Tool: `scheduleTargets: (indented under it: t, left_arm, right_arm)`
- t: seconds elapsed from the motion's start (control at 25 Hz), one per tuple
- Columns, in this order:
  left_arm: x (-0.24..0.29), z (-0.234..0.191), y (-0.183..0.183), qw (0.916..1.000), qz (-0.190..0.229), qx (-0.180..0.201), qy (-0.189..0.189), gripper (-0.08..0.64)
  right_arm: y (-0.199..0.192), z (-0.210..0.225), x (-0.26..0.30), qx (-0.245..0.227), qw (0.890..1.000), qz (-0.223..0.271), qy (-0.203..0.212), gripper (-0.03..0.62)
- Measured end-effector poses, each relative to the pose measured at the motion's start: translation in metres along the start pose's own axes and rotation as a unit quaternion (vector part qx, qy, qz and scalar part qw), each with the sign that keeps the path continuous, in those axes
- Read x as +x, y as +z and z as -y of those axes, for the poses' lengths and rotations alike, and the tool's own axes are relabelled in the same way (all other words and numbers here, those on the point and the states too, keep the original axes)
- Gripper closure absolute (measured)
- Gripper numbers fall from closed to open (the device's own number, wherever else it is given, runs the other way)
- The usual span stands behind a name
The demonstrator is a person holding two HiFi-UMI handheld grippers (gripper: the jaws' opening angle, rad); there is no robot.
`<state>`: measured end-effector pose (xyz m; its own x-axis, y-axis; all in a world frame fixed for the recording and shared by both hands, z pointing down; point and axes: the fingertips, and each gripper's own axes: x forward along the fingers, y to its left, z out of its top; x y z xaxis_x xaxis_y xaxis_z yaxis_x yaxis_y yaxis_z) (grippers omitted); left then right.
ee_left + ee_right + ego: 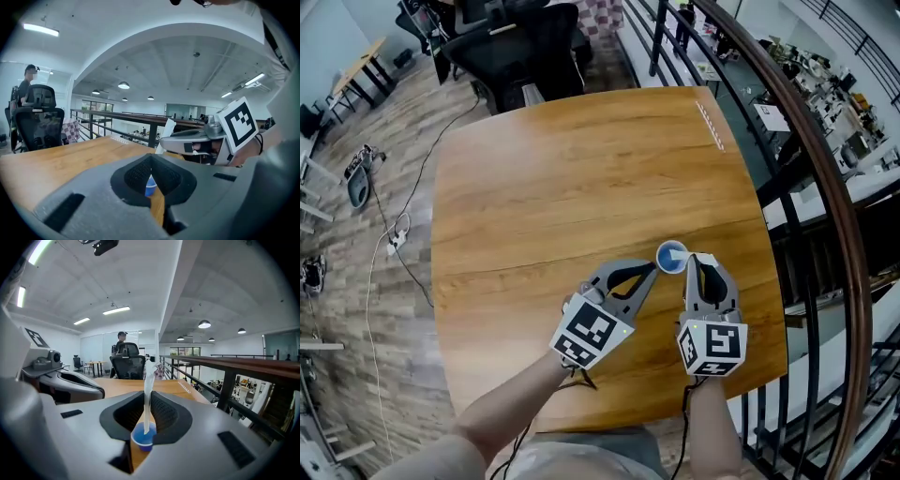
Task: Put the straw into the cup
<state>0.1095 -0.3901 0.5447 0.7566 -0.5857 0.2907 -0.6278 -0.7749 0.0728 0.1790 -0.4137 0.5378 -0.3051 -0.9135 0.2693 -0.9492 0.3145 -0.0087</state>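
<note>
A small blue cup (671, 256) (143, 438) stands on the wooden table (562, 187) near its front right. My right gripper (698, 262) (147, 398) is shut on a white paper-wrapped straw (149, 376), which stands upright with its lower end inside the cup. In the left gripper view the straw (167, 133) rises above the right gripper (206, 140). My left gripper (652, 269) (151, 166) is shut with nothing in it. Its tips sit right against the cup's left side, and a sliver of the cup (150, 187) shows below them.
A dark railing (825, 187) runs close along the table's right edge, with a drop beyond it. A thin white strip (710, 125) lies at the far right corner. Black office chairs (520, 47) stand at the far end, a person (122, 341) behind one. Cables (394, 234) trail on the floor to the left.
</note>
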Motion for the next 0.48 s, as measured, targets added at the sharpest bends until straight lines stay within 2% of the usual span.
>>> scheduleTargets:
  t: [0.28, 0.48]
  left_arm:
    - [0.021, -0.008, -0.027, 0.9990, -0.007, -0.045, -0.007, 0.546]
    - [0.029, -0.010, -0.036, 0.9981, -0.008, -0.061, -0.009, 0.546]
  right_arm:
    - [-0.049, 0.000, 0.017, 0.001, 0.999, -0.035, 0.009, 0.541]
    - [-0.065, -0.002, 0.025, 0.006, 0.999, -0.048, 0.021, 0.541]
